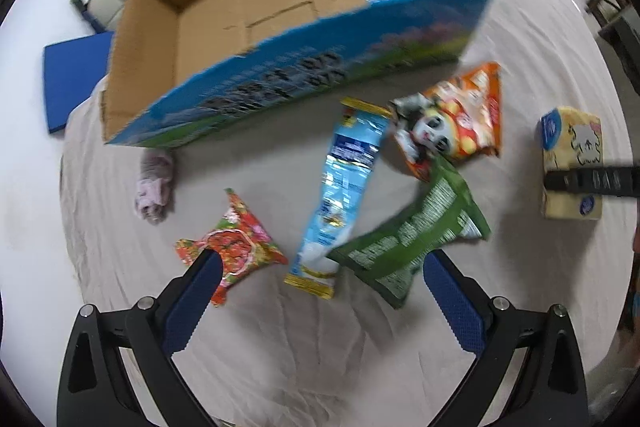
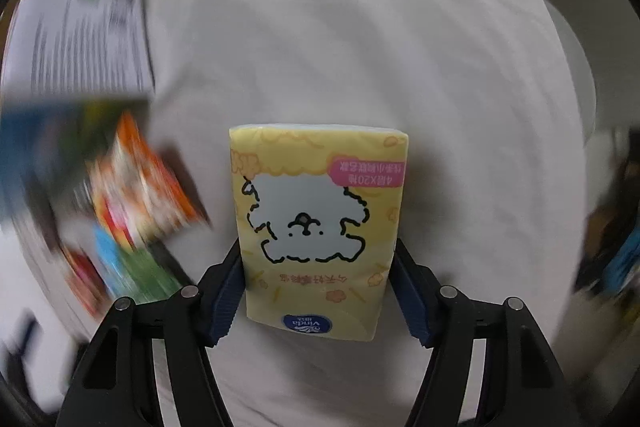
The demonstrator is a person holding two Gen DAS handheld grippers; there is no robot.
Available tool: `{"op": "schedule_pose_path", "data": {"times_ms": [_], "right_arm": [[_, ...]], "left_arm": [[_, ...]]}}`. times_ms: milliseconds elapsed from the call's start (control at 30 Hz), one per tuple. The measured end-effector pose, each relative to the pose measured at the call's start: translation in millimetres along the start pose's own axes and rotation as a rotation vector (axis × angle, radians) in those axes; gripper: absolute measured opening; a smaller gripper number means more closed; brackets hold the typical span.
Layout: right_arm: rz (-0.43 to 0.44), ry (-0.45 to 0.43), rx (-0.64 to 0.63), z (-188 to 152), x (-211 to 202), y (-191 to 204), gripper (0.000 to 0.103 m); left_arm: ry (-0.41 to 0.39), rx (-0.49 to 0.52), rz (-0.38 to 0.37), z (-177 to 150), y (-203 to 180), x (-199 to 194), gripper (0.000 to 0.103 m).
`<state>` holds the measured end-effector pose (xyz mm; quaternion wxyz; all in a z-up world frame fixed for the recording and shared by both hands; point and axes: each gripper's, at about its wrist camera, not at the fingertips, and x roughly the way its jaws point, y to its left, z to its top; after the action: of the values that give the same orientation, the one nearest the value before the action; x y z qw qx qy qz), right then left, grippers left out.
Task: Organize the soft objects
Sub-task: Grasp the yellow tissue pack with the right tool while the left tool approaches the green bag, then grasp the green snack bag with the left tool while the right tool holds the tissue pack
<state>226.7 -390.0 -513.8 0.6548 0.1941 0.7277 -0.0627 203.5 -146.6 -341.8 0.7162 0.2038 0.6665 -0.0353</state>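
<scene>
My right gripper [image 2: 318,279] is shut on a yellow tissue pack [image 2: 318,227] with a white dog drawing, held above the cloth. The pack also shows at the right of the left wrist view [image 1: 572,147], with a black finger [image 1: 592,181] across it. My left gripper [image 1: 320,291] is open and empty above the cloth, over a red floral packet [image 1: 236,247], a light blue pouch [image 1: 344,187] and a green bag [image 1: 416,239]. An orange panda snack bag [image 1: 452,119] lies beyond them. A crumpled pink cloth [image 1: 154,183] lies at the left.
A large open cardboard box [image 1: 248,7] with a blue printed front wall stands on the white-covered table [image 1: 320,367]. A blue mat [image 1: 76,79] lies off the table's left. The right wrist view is motion-blurred at its left side.
</scene>
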Motion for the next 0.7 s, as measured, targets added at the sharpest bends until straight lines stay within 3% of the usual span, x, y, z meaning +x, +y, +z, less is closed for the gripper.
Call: {"op": "schedule_pose_path", "data": {"times_ms": [200, 367, 400, 467, 500, 533, 633, 700], "right_arm": [[-0.048, 0.061, -0.125, -38, 7, -26, 0.070], [-0.051, 0.077, -0.131, -48, 12, -27, 0.070], [-0.054, 0.073, -0.128, -42, 18, -26, 0.070], [-0.053, 0.061, -0.117, -41, 14, -22, 0.070], [-0.054, 0.056, -0.109, -42, 15, -22, 0.070], [-0.054, 0.054, -0.103, -38, 14, -22, 0.070], [-0.059, 0.045, -0.088, -37, 8, -24, 0.070], [-0.061, 0.042, -0.079, -37, 1, -29, 0.070]], "left_arm": [[0.074, 0.114, -0.067, -2, -24, 17, 0.103], [0.131, 0.242, -0.092, 12, -58, 43, 0.103], [0.139, 0.258, -0.090, 14, -63, 47, 0.099], [0.181, 0.265, -0.079, 19, -70, 62, 0.081], [0.197, 0.261, -0.077, 20, -71, 67, 0.062], [0.209, 0.258, -0.071, 21, -73, 71, 0.057], [0.195, 0.242, -0.061, 24, -75, 75, 0.054], [0.183, 0.237, -0.080, 21, -77, 75, 0.046]]}}
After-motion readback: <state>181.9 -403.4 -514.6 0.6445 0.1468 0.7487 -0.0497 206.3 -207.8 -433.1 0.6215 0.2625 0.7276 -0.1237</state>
